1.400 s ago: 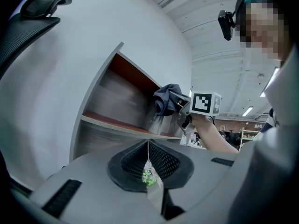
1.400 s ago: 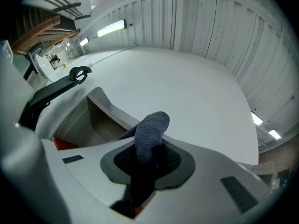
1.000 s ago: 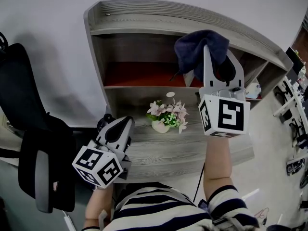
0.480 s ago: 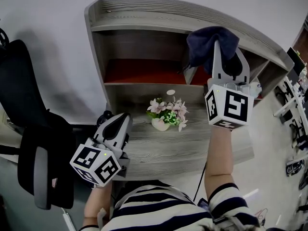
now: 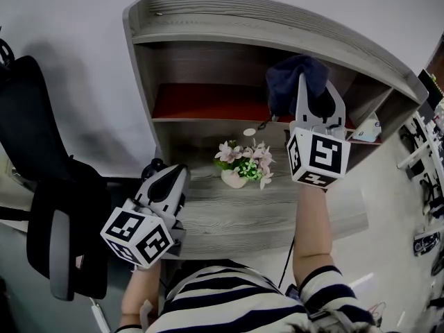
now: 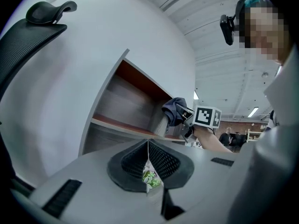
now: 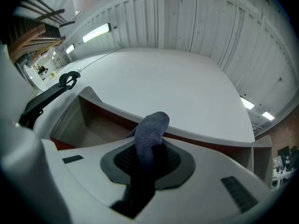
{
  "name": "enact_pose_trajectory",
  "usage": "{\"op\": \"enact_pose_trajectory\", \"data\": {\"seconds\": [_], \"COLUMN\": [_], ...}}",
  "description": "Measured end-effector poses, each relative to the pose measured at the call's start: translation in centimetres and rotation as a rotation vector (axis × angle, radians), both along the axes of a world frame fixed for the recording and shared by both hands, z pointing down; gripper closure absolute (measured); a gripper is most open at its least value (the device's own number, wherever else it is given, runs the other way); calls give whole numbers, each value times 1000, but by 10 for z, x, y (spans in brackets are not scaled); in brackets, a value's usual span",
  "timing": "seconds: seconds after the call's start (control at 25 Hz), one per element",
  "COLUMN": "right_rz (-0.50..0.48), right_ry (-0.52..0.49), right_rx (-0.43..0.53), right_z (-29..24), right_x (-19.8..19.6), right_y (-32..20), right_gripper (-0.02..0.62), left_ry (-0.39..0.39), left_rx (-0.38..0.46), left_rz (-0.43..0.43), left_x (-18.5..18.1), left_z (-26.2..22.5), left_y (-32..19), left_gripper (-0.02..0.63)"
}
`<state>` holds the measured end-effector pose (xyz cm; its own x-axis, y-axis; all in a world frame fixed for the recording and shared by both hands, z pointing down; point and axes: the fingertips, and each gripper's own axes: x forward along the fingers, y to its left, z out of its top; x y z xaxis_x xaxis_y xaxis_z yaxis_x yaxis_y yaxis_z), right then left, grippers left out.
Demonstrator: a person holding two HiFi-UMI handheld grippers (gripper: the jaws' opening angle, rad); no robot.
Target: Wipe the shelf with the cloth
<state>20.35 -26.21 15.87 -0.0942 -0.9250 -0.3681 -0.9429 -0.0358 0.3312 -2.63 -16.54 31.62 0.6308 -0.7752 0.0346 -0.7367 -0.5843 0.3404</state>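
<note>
I am clamping my right tool (image 5: 316,92) on the dark cloth (image 5: 286,82) at the shelf (image 5: 208,61), 1 o'clock; my left tool (image 5: 173,175) is hanging at 7 o'clock, jaws together.

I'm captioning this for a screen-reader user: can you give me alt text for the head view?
A person's right hand-held gripper holds a dark blue cloth up at the upper compartment of a grey wooden shelf. The left hand-held gripper, shut and empty, sits low at the left of the desk, where a small pot of flowers stands.
</note>
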Motion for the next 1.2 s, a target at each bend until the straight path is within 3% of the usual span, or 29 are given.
{"op": "enact_pose_trajectory", "data": {"seconds": [1.2], "right_rz": [30], "right_ry": [-60], "right_rx": [-246], "right_z": [130], "right_x": [7], "right_y": [-9], "right_gripper": [517], "left_ry": [-10], "left_rx": [-35], "left_rz": [4], "left_x": [-3], "left_z": [13], "left_y": [-2], "left_gripper": [586]}}
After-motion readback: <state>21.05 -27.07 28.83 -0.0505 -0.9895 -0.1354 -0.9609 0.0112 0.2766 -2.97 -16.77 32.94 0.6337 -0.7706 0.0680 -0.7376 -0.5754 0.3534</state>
